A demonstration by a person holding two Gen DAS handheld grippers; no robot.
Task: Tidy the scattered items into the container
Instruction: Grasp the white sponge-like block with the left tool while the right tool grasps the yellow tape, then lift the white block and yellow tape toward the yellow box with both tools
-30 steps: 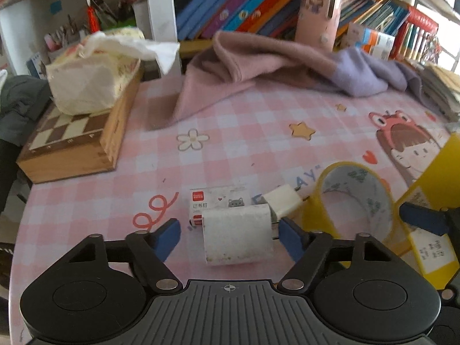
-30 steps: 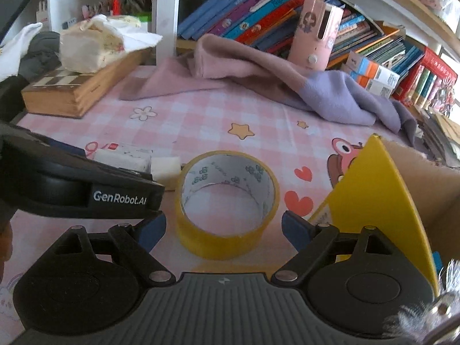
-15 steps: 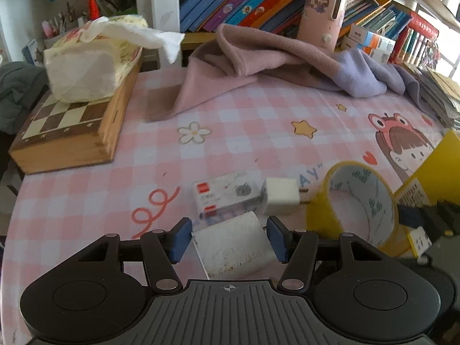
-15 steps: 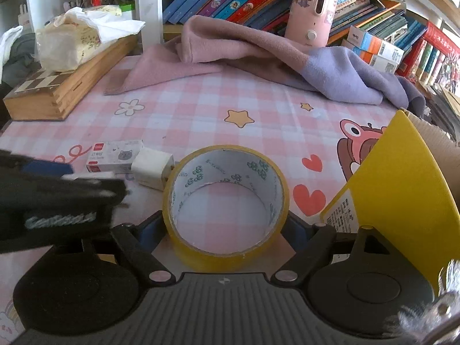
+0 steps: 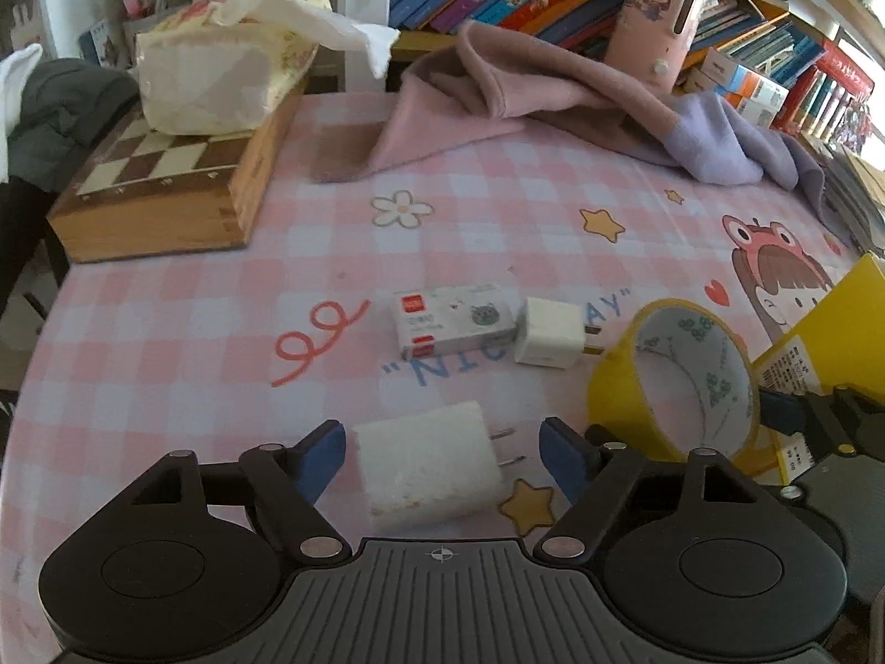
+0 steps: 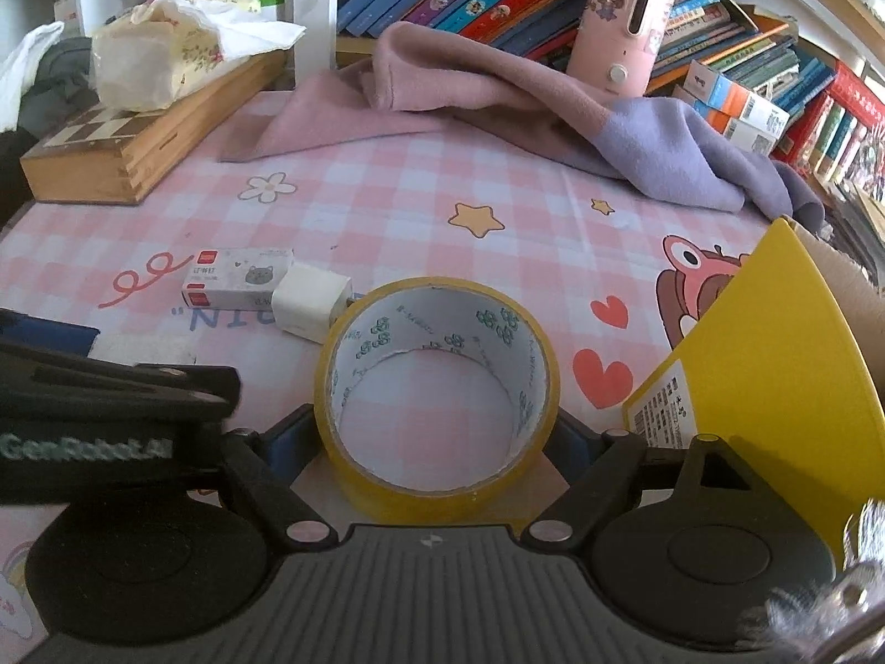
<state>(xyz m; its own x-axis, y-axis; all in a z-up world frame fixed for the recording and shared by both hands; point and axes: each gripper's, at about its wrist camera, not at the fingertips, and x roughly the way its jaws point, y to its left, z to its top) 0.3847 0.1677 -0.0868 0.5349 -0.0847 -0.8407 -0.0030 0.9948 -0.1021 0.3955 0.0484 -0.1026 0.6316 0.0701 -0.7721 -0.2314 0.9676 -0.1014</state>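
A large white plug charger [image 5: 428, 467] lies on the pink checked cloth between the blue fingertips of my left gripper [image 5: 442, 451], which is open around it with gaps on both sides. A small white charger [image 5: 550, 333] and a white staple box [image 5: 451, 321] lie farther ahead. My right gripper [image 6: 434, 437] is shut on a yellow tape roll [image 6: 437, 393], which stands upright; the roll also shows in the left wrist view [image 5: 672, 382]. The yellow-flapped cardboard box [image 6: 774, 365] stands just right of it.
A wooden chess box [image 5: 166, 188] with a tissue pack [image 5: 221, 77] on top sits at the far left. A pink and purple cloth [image 5: 553, 105] lies at the back before a bookshelf and a pink canister [image 6: 625, 22].
My left gripper opened and let go of the large charger, which now lies flat on the cloth, and pulled back. My right gripper moved in and closed on the tape roll.
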